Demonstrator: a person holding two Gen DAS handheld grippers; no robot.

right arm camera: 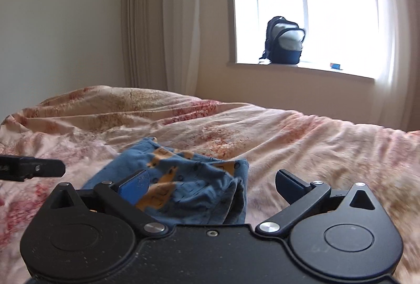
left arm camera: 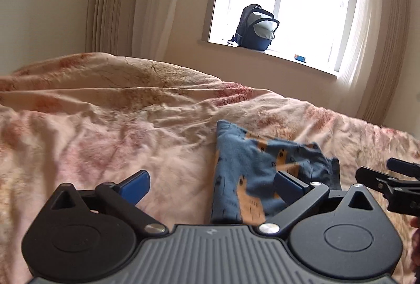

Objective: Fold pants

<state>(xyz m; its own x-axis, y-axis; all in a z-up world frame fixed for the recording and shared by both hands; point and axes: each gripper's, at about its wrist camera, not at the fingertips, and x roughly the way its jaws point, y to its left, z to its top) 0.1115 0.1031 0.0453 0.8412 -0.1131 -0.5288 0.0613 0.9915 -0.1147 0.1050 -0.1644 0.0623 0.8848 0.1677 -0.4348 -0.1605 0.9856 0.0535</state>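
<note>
Small blue pants [left arm camera: 252, 168] with an orange animal print lie in a folded bundle on the pink bed cover [left arm camera: 105, 132]. My left gripper [left arm camera: 212, 185] is open just above the cover, its right finger over the bundle's near part. My right gripper [right arm camera: 212, 185] is open too, with the pants [right arm camera: 189, 179] between and under its left finger. Neither holds cloth. The right gripper's tip shows at the right edge of the left wrist view [left arm camera: 388, 179]. The left gripper's tip shows at the left edge of the right wrist view [right arm camera: 34, 167].
The rumpled pink floral cover [right arm camera: 288, 137] fills the bed. Behind it are a wall, beige curtains [left arm camera: 131, 0] and a window sill with a dark blue backpack [left arm camera: 256, 27] and a small blue item [left arm camera: 300, 57].
</note>
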